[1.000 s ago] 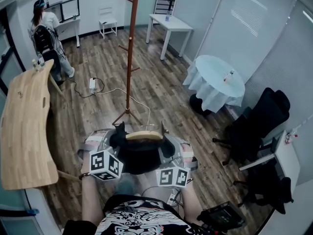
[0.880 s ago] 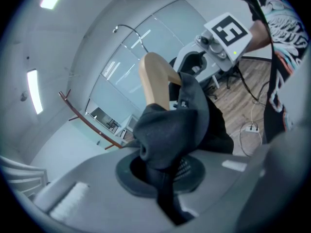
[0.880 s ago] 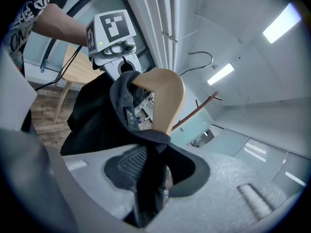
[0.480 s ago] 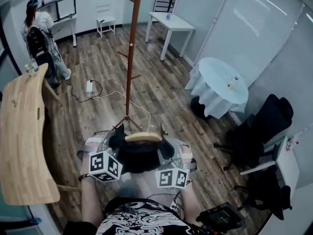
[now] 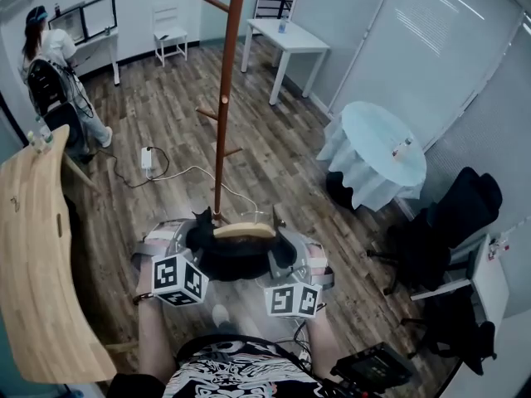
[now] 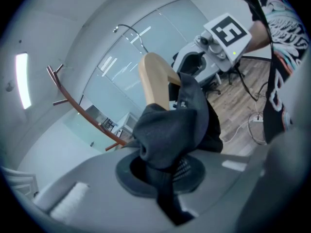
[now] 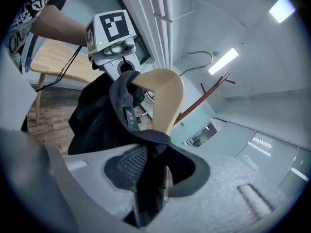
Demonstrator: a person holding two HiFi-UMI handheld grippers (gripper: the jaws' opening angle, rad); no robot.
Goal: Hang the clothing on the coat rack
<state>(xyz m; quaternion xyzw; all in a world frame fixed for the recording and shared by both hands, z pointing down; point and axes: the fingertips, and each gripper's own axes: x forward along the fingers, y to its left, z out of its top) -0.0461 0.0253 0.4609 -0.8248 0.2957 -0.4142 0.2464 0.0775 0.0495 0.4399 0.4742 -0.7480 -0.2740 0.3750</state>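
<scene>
Wood-plank floor (image 5: 274, 164) beneath dark cloth (image 5: 236, 259) draping curved wooden hanger (image 5: 243, 231).

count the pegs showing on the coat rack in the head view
3. On the coat rack: top peg juts left near the frame's upper edge, middle peg sticks out left, lowest peg sticks out right. The pole's top is cut off, so more may be hidden.

I counted two grippers, the left gripper (image 5: 197, 232) and the right gripper (image 5: 278, 237), one coat rack (image 5: 222, 114), one hanger (image 5: 243, 231), one dark garment (image 5: 236, 259), one wooden table (image 5: 33, 247), one round table (image 5: 377, 143), two white tables (image 5: 286, 38) (image 5: 104, 40), two black office chairs (image 5: 452, 222) (image 5: 456, 326), one white chair (image 5: 168, 31) and one person (image 5: 46, 65).
</scene>
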